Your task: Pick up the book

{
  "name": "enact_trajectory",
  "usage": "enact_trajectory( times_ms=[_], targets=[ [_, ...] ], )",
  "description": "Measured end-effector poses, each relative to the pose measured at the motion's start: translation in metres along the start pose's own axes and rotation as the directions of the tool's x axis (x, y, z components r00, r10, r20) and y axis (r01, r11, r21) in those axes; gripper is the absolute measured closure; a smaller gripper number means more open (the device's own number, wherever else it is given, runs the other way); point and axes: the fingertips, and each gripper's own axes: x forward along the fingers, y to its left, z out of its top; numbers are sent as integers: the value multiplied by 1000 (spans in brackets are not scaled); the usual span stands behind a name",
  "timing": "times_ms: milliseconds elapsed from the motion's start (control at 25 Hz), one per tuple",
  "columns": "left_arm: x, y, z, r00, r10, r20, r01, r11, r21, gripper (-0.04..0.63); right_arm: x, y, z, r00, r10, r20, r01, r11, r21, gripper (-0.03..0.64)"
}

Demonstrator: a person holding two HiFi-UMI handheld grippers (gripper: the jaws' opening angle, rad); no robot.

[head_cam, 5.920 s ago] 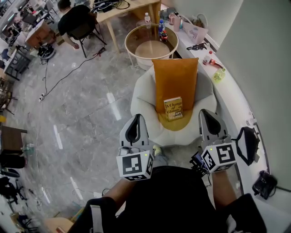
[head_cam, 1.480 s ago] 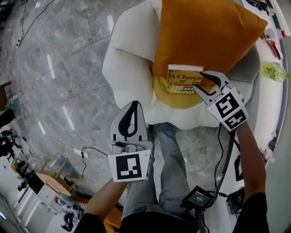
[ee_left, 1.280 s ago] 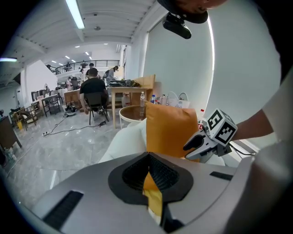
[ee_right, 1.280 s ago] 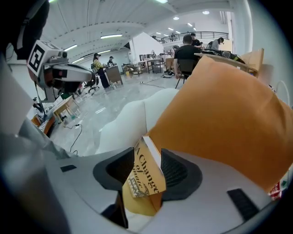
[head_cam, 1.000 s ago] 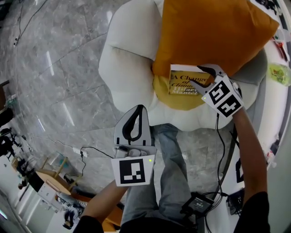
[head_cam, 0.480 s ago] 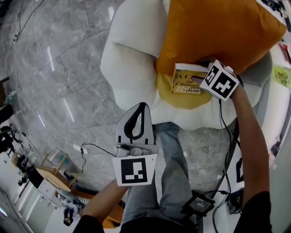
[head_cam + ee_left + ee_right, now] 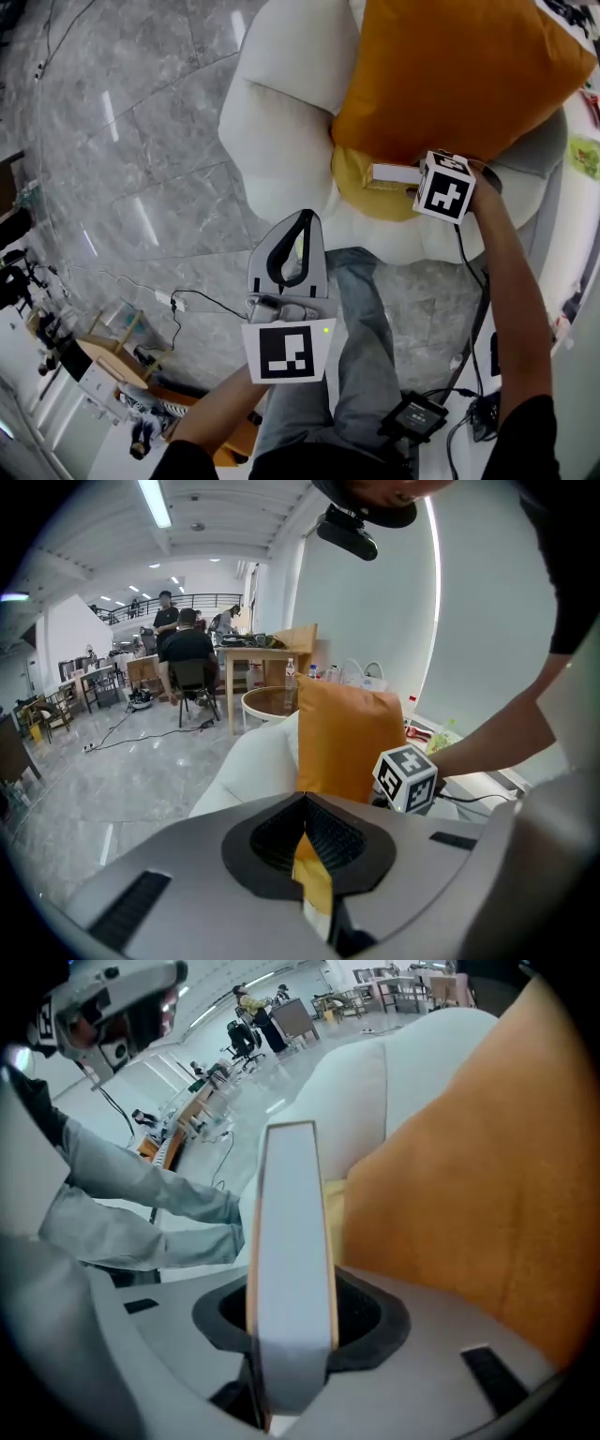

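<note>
Book (image 7: pixel 394 173) is seen edge-on in the head view, at two o'clock from the frame's centre, inside the seat of a white armchair (image 7: pixel 281 112). It is grasped by the right gripper (image 7: pixel 424 181), whose jaws have just been closing. In the right gripper view the pale page edge is shown upright between the two jaws, with a cover met by the pad on either side. An orange pillow (image 7: pixel 459 75) is propped in the armchair at twelve o'clock from the book, just beside it. A yellow cushion (image 7: pixel 361 183) is laid on the seat under the book and shows at its eight o'clock. Whether the book rests on that cushion cannot be told. The left gripper (image 7: pixel 304 216) is held well apart, at seven o'clock from the book, over the grey floor (image 7: pixel 122 141). Its jaws are clenched together at the tips, and nothing is caught between them.
</note>
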Motion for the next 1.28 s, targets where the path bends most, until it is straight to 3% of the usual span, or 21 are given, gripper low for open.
enact_trajectory(
  times_ms=[80, 360, 600, 760, 840, 1040, 1280],
  targets=[
    [-3, -1, -1, 1000, -2, -5, 2, 1000, 0, 583, 8, 2, -2, 999, -38, 0, 38, 999, -14, 453],
    [-7, -3, -12, 1000, 3, -31, -3, 1000, 0, 583, 23, 13, -16, 992, -78, -96, 80, 997, 19, 448],
    [-13, -11, -15, 1000, -12, -27, 12, 1000, 7, 583, 29, 22, -17, 983, -142, -119, 146, 989, 22, 448],
    [-24, -11, -9, 1000, -8, 0, 8, 1000, -3, 583, 28, 29, -14, 971, -207, -116, 204, 978, -39, 466],
    [-31, -11, -5, 1000, -10, 16, 10, 1000, -1, 583, 23, 32, -16, 971, -217, -103, 215, 976, -31, 468],
    [-45, -6, 3, 1000, -15, 18, 15, 999, 30, 583, -6, 34, -15, 976, -218, -7, 217, 968, 126, 468],
    [-71, -5, 26, 999, -23, 46, 20, 998, 62, 583, -50, 49, -6, 964, -252, 84, 234, 955, 180, 469]
  ],
)
